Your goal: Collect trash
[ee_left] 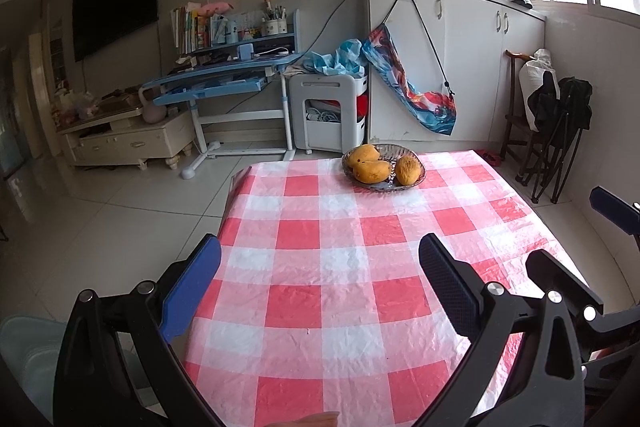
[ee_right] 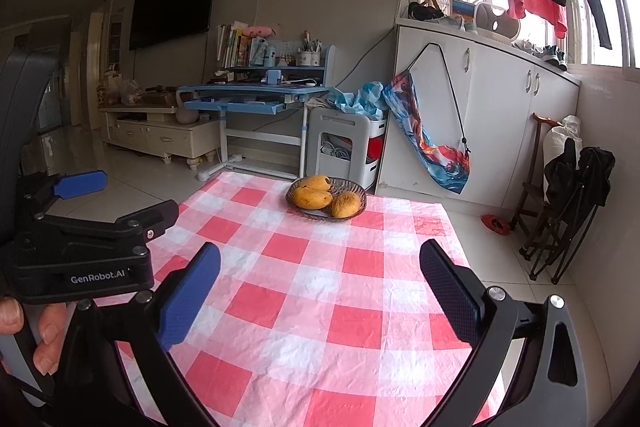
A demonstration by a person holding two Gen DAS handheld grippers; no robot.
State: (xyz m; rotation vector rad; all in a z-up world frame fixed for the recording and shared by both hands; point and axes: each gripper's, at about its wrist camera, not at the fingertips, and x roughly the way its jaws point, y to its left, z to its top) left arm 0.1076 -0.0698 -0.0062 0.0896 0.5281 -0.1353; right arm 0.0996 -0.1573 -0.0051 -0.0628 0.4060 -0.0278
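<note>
We've got both grippers over the checked tablecloth (ee_left: 320, 259), jaws spread wide, nothing between them. Left gripper (ee_left: 320, 283) and right gripper (ee_right: 320, 291) sit side by side, apart; left one shows at the right cam's left edge. Straight ahead of the jaws, well apart: a bowl (ee_left: 404, 149) w/ three mangoes (ee_left: 372, 171). We can't spot any trash.

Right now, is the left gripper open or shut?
Open. The left gripper has its fingers spread wide above the checked tablecloth, with nothing between them.
</note>
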